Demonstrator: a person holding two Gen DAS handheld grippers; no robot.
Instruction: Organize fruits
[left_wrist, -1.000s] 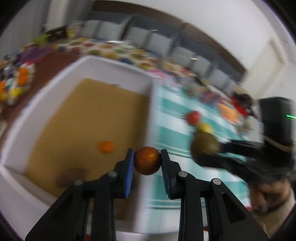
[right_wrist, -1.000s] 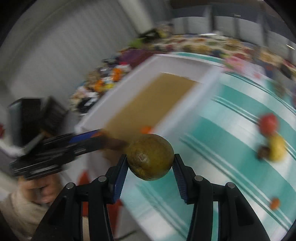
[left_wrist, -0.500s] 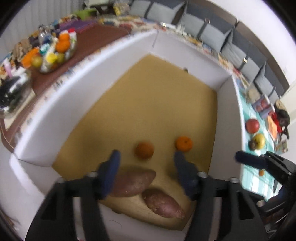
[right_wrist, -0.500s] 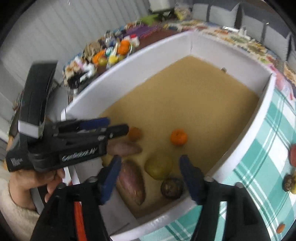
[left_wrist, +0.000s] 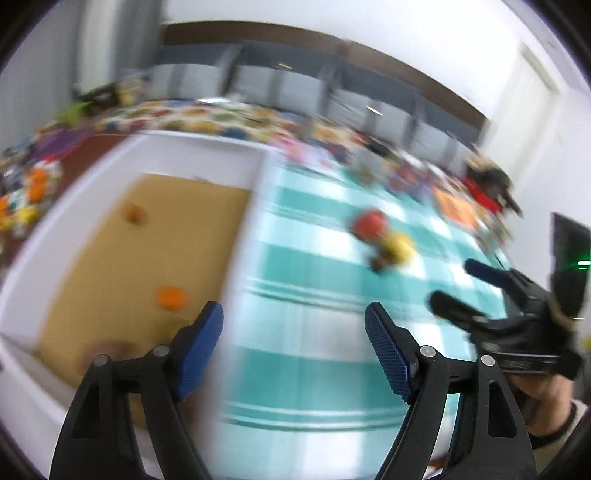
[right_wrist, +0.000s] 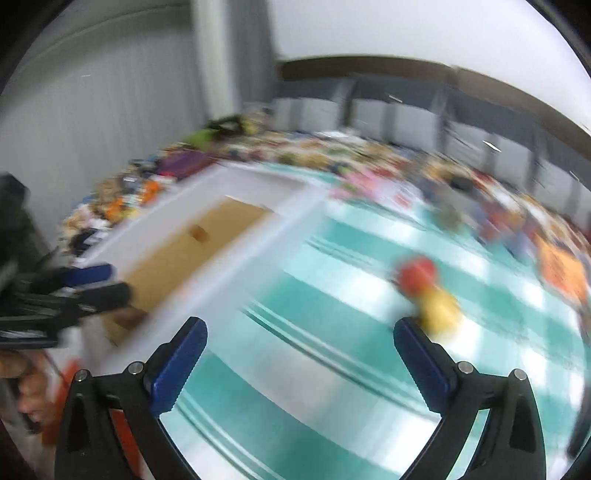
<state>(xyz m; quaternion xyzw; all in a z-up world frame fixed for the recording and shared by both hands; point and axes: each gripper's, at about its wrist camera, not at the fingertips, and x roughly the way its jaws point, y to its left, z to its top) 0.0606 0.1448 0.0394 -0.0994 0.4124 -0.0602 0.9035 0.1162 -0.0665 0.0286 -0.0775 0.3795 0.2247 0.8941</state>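
Fruits waiting on the checked cloth, both grippers empty.

A red fruit (left_wrist: 370, 222) and a yellow fruit (left_wrist: 398, 246) lie touching each other on the teal checked cloth (left_wrist: 314, 376), with a small dark thing just beside them that is too blurred to name. They look round, firm and smooth, so I judge they are light but may roll or slip; the best hold is across the widest middle, with gentle pressure. In the white box (left_wrist: 236, 158) with the brown floor, an orange fruit (left_wrist: 170, 297) and a smaller brownish one (left_wrist: 133, 214) are lying well apart. The left gripper (left_wrist: 294, 325) has just been opening and nothing is between its jaws. The right gripper (right_wrist: 300, 339) has also just been opening; its jaws stand wide apart and empty, over the cloth near the yellow fruit.
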